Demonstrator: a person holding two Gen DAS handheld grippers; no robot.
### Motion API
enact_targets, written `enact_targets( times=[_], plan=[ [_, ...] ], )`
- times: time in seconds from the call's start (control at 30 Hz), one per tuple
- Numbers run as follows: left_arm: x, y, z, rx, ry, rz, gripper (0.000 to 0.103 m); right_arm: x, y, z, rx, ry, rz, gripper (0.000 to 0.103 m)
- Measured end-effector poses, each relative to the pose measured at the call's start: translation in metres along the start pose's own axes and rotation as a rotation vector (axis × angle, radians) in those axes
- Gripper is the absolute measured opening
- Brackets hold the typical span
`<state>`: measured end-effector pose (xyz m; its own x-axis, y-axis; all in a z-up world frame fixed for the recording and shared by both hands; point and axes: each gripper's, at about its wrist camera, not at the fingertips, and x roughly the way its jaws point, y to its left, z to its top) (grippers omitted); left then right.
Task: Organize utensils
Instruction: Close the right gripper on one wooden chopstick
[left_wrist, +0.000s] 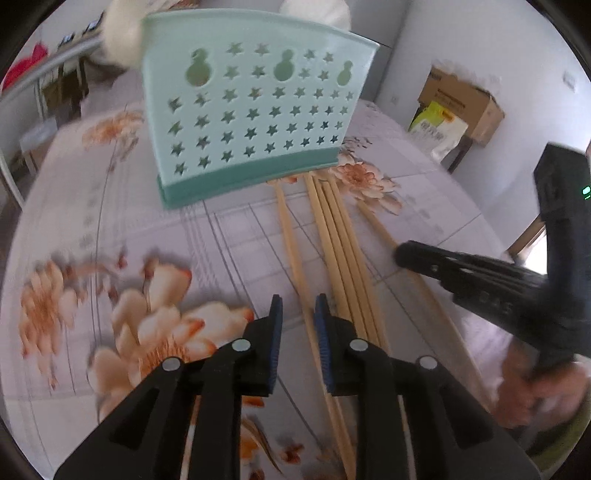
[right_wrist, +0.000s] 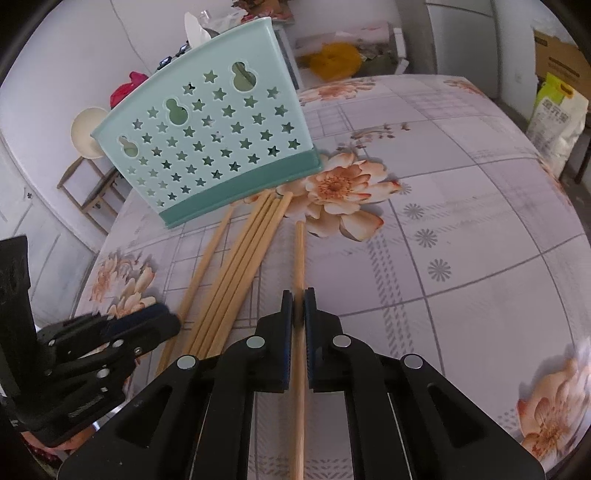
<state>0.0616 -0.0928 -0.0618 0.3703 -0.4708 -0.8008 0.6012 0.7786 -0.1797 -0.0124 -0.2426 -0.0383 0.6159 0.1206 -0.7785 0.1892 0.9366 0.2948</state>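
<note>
Chopsticks: one (right_wrist: 300, 258) clamped in right tool (right_wrist: 298, 299), five loose (right_wrist: 240, 258), one holder (right_wrist: 207, 147)

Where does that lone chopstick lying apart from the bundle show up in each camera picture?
Left wrist view: the lone chopstick lies right of centre, running under the right hand-held gripper.
Right wrist view: lone chopstick at centre, running down between that gripper's pads.
Shared landmark: the teal star-holed holder.
</note>
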Motion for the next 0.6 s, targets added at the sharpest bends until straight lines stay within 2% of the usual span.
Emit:
enact_targets(
  times=[0.17, 0.23, 0.37, 0.6],
  plan=[
    [0.009, -0.011, 0.005, 0.09, -0.03, 0.088, 0.018, 0.001, 0.003, 0.001, -0.014, -0.002, -0.013, 0.005],
    [0.012, -0.011, 0.005, 0.096, -0.035, 0.113, 0.009, 0.001, 0.005, 0.001, -0.022, -0.002, -0.018, 0.005],
    [0.003, -0.003, 0.0, 0.074, -0.017, 0.12, 0.006, -0.002, 0.003, -0.001, -0.007, 0.009, -0.01, 0.004],
    [-0.021, 0.022, -0.02, 0.007, 0.04, 0.117, 0.007, -0.012, -0.002, -0.01, 0.022, 0.073, 0.053, 0.004]
  ],
)
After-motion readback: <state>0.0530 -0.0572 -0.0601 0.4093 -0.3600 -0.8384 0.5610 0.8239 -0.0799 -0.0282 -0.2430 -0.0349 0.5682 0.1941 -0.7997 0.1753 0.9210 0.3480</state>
